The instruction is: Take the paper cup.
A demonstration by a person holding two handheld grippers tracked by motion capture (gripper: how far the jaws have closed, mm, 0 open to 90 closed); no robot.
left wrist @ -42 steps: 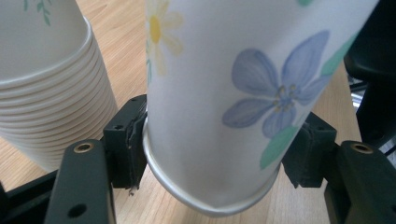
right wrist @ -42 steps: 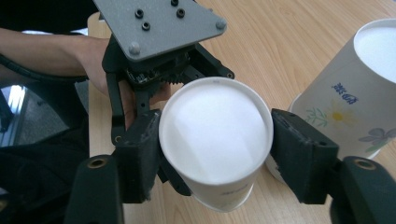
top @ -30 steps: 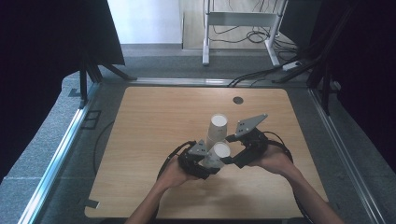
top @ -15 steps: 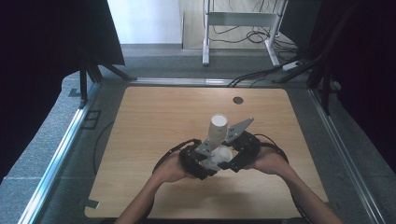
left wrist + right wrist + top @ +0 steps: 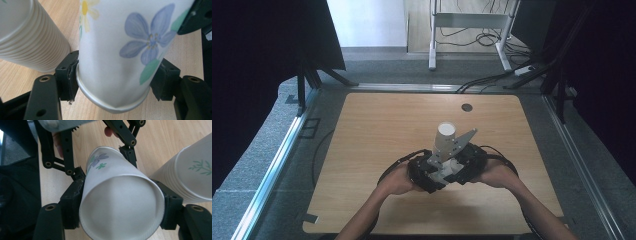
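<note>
Risk: my left gripper [image 5: 113, 82] and right gripper [image 5: 120, 207] both clamp the white flowered paper cup [image 5: 120, 202]; uneven squeeze crumples it.

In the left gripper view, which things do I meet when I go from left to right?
Stack of ribbed paper cups → left black pad → flowered paper cup → right black pad.

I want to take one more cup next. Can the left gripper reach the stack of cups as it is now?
Probably not yet. The left gripper has its jaws shut on the flowered cup, which the right gripper also clamps. The stack of cups stands just beside it, but the jaws are occupied.
</note>
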